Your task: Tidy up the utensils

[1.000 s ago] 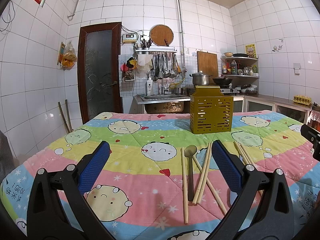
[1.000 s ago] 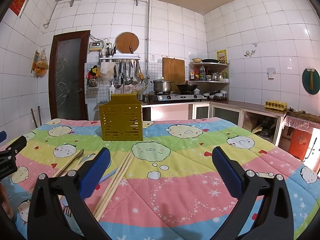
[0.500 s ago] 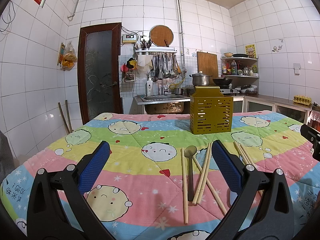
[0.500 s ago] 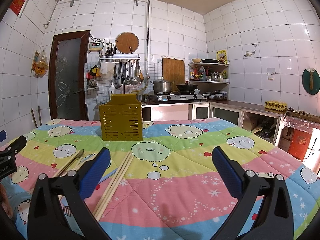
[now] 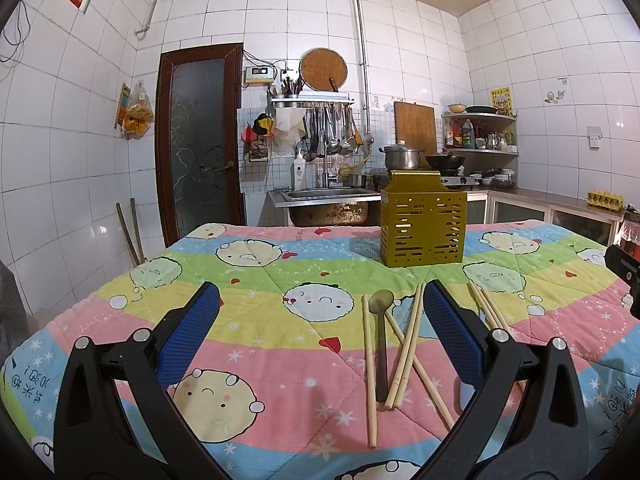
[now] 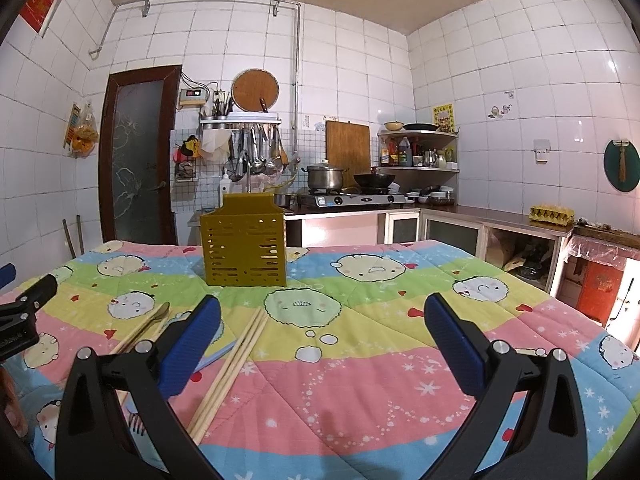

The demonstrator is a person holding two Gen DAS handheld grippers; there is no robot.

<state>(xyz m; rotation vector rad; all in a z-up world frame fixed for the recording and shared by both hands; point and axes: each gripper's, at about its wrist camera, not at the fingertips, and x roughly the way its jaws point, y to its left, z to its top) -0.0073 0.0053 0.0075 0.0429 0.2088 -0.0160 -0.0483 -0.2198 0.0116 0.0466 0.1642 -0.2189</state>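
A: Where are the utensils?
B: The chopsticks (image 5: 406,354) and spoon (image 5: 381,332) lie near; the yellow holder (image 5: 423,227) stands far.
A: The grippers?
B: Left gripper (image 5: 320,334) and right gripper (image 6: 322,336) both have fingers wide apart, holding nothing.

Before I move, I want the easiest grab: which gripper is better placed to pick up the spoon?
Left, probably. The spoon lies just inside the open left gripper, near its right finger. From the right gripper, the spoon sits outside its left finger, so it would have to shift sideways.
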